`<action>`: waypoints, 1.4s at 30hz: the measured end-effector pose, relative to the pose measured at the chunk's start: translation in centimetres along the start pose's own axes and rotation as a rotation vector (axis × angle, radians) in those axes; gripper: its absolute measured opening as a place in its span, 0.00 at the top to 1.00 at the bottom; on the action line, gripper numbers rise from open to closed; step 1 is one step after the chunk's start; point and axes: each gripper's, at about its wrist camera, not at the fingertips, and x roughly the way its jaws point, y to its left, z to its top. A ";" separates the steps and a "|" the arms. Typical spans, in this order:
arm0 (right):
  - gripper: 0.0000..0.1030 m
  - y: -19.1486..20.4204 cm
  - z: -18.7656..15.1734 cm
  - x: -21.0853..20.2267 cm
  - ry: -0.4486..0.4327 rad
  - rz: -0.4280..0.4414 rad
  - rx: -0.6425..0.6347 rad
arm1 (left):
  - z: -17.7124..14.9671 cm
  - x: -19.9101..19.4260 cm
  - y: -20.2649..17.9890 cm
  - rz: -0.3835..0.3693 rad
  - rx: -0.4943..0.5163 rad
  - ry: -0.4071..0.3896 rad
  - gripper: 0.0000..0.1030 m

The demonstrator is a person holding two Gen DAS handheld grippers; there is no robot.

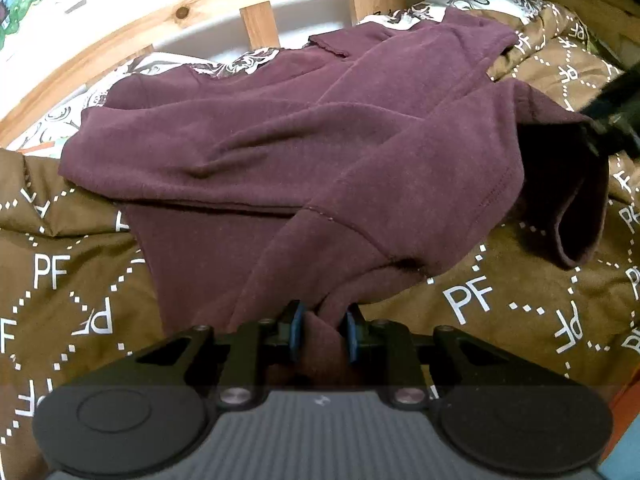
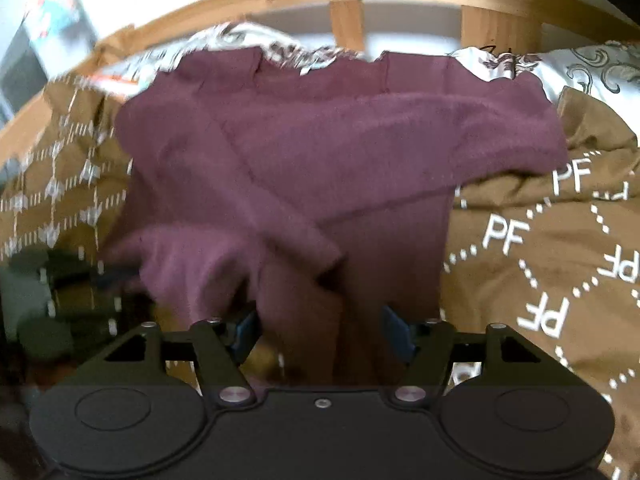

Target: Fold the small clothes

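Observation:
A maroon sweatshirt (image 1: pixel 304 152) lies crumpled on a brown blanket, with one sleeve folded across its body. In the left wrist view my left gripper (image 1: pixel 323 322) is shut on a bunched fold of the sweatshirt's near edge, and the blue pads (image 1: pixel 297 322) press the cloth from both sides. The right wrist view shows the same sweatshirt (image 2: pixel 320 152), blurred. My right gripper (image 2: pixel 320 330) stands open over its near part, the pads (image 2: pixel 394 326) wide apart with cloth lying loose between them. The sleeve's open cuff (image 1: pixel 576 216) hangs at the right.
The brown blanket (image 1: pixel 500 300) printed with white "PF" letters covers the bed. A white patterned pillow (image 2: pixel 592 68) lies behind the sweatshirt. A wooden slatted headboard (image 1: pixel 260 24) runs along the back. A dark gripper part (image 1: pixel 616 116) juts in at the right edge.

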 end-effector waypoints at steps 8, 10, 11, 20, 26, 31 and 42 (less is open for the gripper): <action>0.64 2.3 -3.5 -1.1 -0.066 -0.066 -0.178 | 0.1 -0.8 0.2 -0.057 -0.047 -0.041 0.65; 0.83 2.2 -3.0 -1.5 -0.110 -0.059 -0.143 | -0.1 -1.8 -0.4 -0.081 -0.030 -0.096 0.37; 0.90 2.0 -2.7 -1.8 -0.131 -0.050 -0.125 | -0.2 -2.4 -1.1 -0.086 -0.009 -0.137 0.31; 0.95 -0.7 0.6 -4.1 -0.228 0.107 0.069 | 3.1 -0.4 -9.3 0.125 0.177 -0.199 0.20; 0.95 -1.5 0.1 -5.4 -0.262 0.128 0.084 | 5.2 0.8 -8.5 0.158 0.034 -0.182 0.24; 0.95 -2.6 -0.4 -5.9 -0.285 0.105 0.093 | 4.0 -1.0 -7.0 0.178 0.077 -0.206 0.29; 0.95 -1.7 0.0 -7.0 -0.338 0.100 0.061 | 3.7 -5.6 -2.8 0.186 0.017 -0.213 0.84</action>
